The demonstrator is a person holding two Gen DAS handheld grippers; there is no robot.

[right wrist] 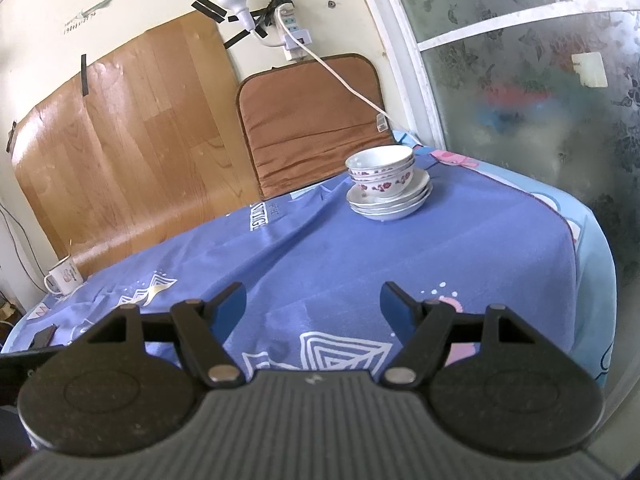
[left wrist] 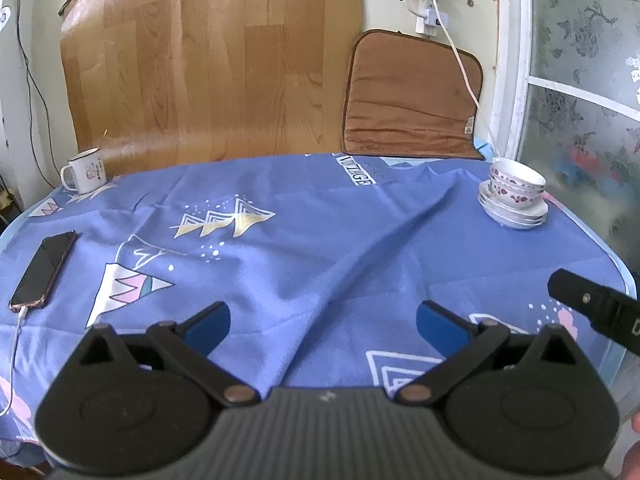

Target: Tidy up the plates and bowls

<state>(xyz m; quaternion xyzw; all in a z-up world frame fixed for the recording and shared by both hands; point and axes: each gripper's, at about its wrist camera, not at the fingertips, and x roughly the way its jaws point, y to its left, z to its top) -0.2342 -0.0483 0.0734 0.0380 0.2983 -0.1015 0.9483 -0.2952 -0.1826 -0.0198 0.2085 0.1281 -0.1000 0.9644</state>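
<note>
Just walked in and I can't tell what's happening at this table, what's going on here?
A person holds a gripper in each hand over a table with a blue cloth. Both the left tool and the right tool are open and empty. Neither touches the dishes. The bowls sit nested on a stack of plates at the far right of the table. A mug and a phone lie off to the left.
</note>
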